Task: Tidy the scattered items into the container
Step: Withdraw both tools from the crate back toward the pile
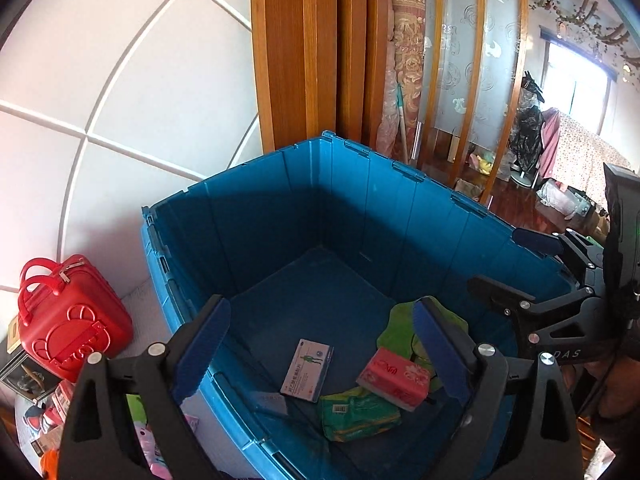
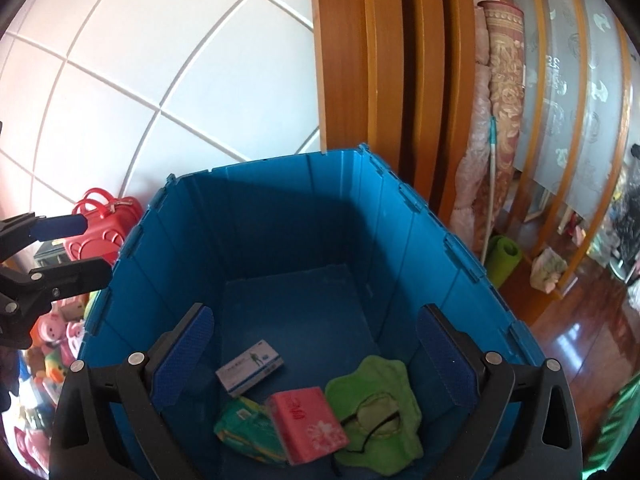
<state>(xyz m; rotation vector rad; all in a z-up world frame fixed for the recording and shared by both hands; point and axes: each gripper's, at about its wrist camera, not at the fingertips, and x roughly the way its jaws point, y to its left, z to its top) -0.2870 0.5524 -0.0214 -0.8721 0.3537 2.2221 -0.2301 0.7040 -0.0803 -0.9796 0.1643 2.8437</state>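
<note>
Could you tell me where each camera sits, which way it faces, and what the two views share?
Left wrist: on the left gripper, looking down into the blue crate from its left side; its open fingers frame the view, and the right gripper shows at the right edge.
Right wrist: on the right gripper, looking down into the blue crate; the left gripper shows at the left edge.
Shared: the crate, white medicine box, pink packet, green cloth, red case.

Green cloth [image 1: 394,328] partly hidden behind right pad of the left tongs [image 1: 320,354]. Print on white box [image 2: 250,366] too small to read. Pile of toys [image 2: 52,344] cut by frame edge, blocked by tongs. Green packet [image 2: 244,430] half under pink packet [image 2: 306,422].
</note>
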